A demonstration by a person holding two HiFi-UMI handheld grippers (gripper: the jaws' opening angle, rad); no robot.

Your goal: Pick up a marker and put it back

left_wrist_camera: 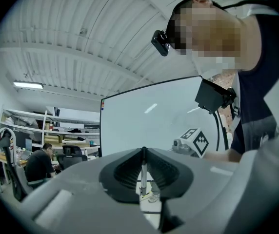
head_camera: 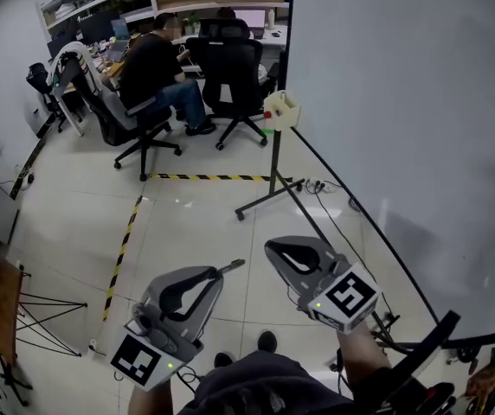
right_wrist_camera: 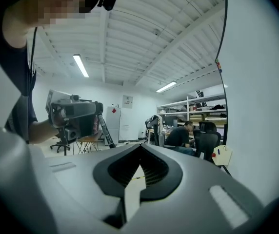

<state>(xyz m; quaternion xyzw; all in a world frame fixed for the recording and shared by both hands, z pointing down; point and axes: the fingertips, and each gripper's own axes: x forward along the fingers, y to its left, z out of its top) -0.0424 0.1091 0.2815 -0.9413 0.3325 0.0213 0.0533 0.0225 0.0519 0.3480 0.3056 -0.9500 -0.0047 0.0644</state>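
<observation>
The marker [left_wrist_camera: 142, 175] is a slim, round stick clamped between the jaws of the left gripper [left_wrist_camera: 144, 150]. The ribbed black pads [left_wrist_camera: 125, 172] press on it from both sides. In the head view it is a dark stick whose end pokes out past the jaw tips, ahead and slightly right. The gripper shell is smooth grey plastic, wide at the back and narrowing to the tips. At its rear sits a cube [head_camera: 137, 359] printed with black-and-white square patterns.

Just to its right, the right gripper [right_wrist_camera: 140, 146] has the same shape. Its jaws meet at the tips with nothing between them, and only pale floor shows through the slot lower down. Its own patterned cube [head_camera: 349, 296] faces up.

To the right of both grippers a large whiteboard [head_camera: 403, 102] with a thin black frame stands on black metal legs. Ahead of the right gripper, a small cream box [head_camera: 280, 109] is fixed to the whiteboard's edge, with red and green bits on its front.

Ahead of the left gripper, the floor is glossy pale tile crossed by yellow-and-black striped tape [head_camera: 122, 253]. Well beyond that, a person in a dark shirt [head_camera: 157, 67] sits on a black swivel chair at a cluttered desk.
</observation>
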